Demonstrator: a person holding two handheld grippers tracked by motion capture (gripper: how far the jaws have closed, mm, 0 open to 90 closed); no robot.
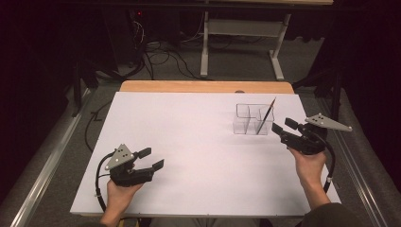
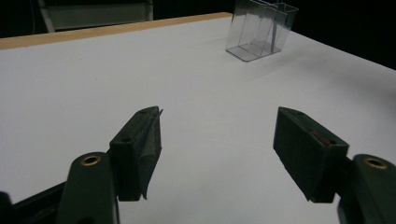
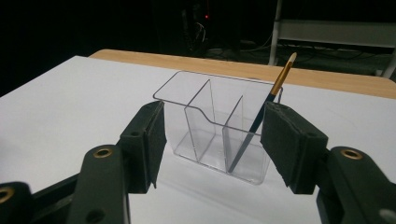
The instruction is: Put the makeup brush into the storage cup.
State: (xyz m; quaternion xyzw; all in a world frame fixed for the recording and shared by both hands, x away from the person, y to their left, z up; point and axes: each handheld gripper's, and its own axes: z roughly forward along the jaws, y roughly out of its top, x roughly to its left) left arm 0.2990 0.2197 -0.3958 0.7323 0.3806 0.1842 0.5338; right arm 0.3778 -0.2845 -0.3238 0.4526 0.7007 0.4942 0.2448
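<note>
A thin brush (image 3: 261,119) leans in the end compartment of the clear organizer (image 3: 205,126), just ahead of my right fingers (image 3: 292,144), spread and empty. My left fingers (image 2: 140,149) wait spread, well apart from the organizer. Best approach: slow, centred on the handle.

White table with a clear holder

The table (image 1: 189,142) has a white top and a wooden strip along its far edge. A clear plastic holder (image 1: 253,118) with compartments stands on it toward the far right, a thin brush (image 1: 266,115) leaning tilted inside one compartment.
</note>
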